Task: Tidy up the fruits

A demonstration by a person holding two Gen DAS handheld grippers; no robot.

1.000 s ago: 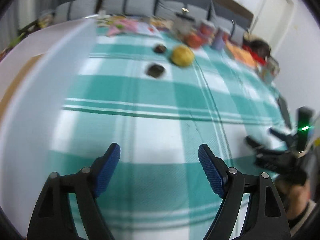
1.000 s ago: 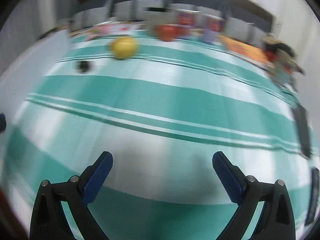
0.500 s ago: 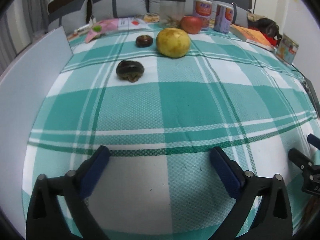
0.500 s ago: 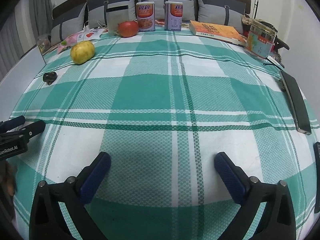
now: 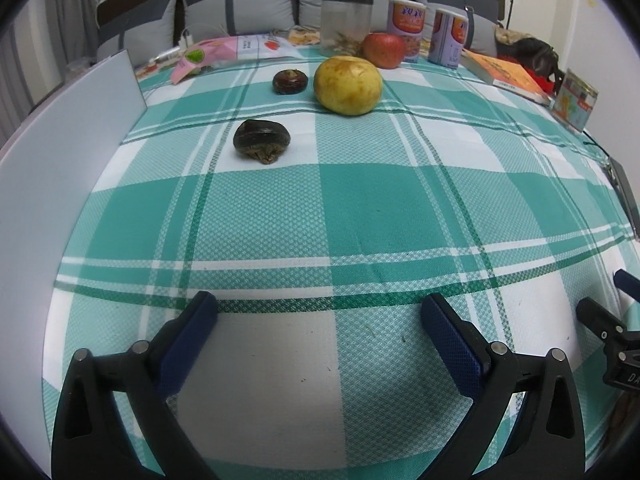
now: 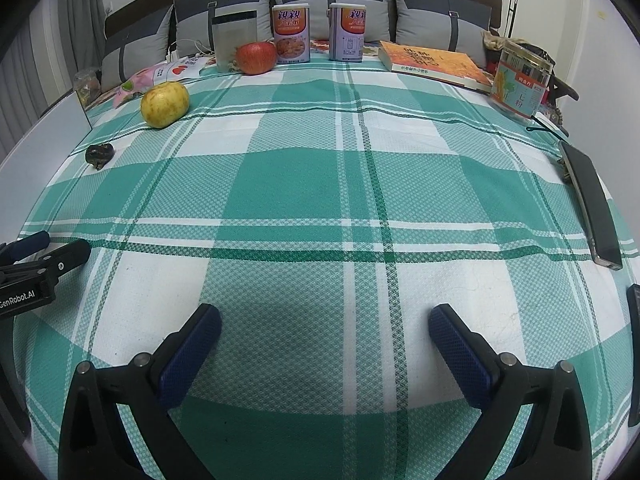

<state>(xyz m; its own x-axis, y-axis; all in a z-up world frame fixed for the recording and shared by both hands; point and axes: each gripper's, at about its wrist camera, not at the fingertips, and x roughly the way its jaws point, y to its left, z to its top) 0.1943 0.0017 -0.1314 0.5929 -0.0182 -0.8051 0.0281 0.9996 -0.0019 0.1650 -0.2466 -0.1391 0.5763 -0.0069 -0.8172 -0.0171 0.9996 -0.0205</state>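
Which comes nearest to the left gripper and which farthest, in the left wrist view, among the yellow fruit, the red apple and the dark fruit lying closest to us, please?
Measured from the left gripper:
1. The nearer dark fruit, ahead and left of centre.
2. The yellow fruit, farther back, near centre.
3. The red apple, right behind it by the cans.

Woven cloth tablecloth [image 5: 360, 208], glossy phone [image 6: 592, 204], matt blue pads [image 6: 460, 352]

Green-and-white checked cloth [image 5: 360, 208], yellow fruit [image 5: 347, 85], red apple [image 5: 383, 49].
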